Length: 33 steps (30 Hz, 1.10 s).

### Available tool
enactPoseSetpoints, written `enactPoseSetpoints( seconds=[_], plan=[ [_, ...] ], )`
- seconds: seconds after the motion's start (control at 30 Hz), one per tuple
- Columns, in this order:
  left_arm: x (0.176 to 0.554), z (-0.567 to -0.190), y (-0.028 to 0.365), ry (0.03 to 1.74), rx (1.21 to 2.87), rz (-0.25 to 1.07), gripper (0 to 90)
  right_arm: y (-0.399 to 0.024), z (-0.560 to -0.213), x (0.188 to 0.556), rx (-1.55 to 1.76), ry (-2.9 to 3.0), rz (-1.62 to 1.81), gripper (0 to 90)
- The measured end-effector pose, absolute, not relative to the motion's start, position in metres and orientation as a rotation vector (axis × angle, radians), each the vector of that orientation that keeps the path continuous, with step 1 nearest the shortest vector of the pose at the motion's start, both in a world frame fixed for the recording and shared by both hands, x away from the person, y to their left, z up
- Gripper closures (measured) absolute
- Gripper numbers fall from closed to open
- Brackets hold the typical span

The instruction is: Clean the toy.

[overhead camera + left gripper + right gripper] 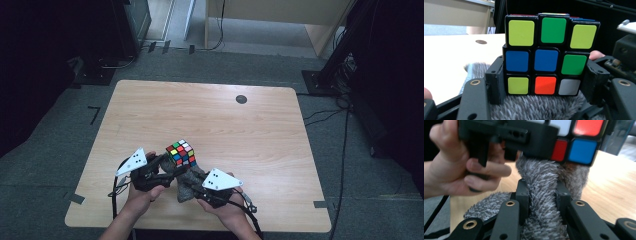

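Currently the left gripper [167, 162] is clamped on the puzzle cube [181, 153], jaws pressing its two sides, cube held just above the desk [210, 120] near the middle of its near edge. Right gripper [192, 186] is pinched tight on the grey fuzzy cloth [187, 181], which sits bunched directly under the cube.

Light wooden table [150, 115], rounded corners, dark round cable grommet [241, 99] near far edge. Grey carpet floor [50, 150] with black tape marks [94, 114]. Black cables [345, 140] trailing at right.
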<state>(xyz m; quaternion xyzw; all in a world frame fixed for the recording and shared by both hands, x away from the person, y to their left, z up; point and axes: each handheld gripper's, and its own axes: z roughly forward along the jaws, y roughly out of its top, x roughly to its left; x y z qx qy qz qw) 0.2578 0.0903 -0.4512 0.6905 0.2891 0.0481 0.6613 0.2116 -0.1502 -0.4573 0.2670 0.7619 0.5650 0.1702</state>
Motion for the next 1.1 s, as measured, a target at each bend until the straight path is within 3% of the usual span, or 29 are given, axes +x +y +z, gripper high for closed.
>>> enactPoseSetpoints(
  seconds=[0.17,0.33,0.5,0.77,0.93,1.1],
  plan=[
    [0.260,-0.450,0.096,0.660,1.562,0.125,34.2,-0.184,-0.466,0.231,1.062,2.006,1.576,70.3],
    [0.263,-0.452,0.097,0.681,1.574,0.122,34.2,-0.200,-0.472,0.242,1.177,2.019,1.477,50.4],
    [0.265,-0.453,0.098,0.694,1.580,0.119,34.1,-0.200,-0.463,0.236,1.081,1.966,1.501,40.4],
    [0.254,-0.464,0.078,0.658,1.728,0.315,34.1,-0.183,-0.433,0.219,1.086,1.900,1.694,32.7],
    [0.241,-0.466,0.058,0.583,1.772,0.391,34.1,-0.165,-0.427,0.215,1.165,1.957,1.680,19.1],
    [0.232,-0.466,0.049,0.545,1.787,0.448,34.1,-0.160,-0.429,0.214,1.239,1.952,1.648,19.3]
  ],
)
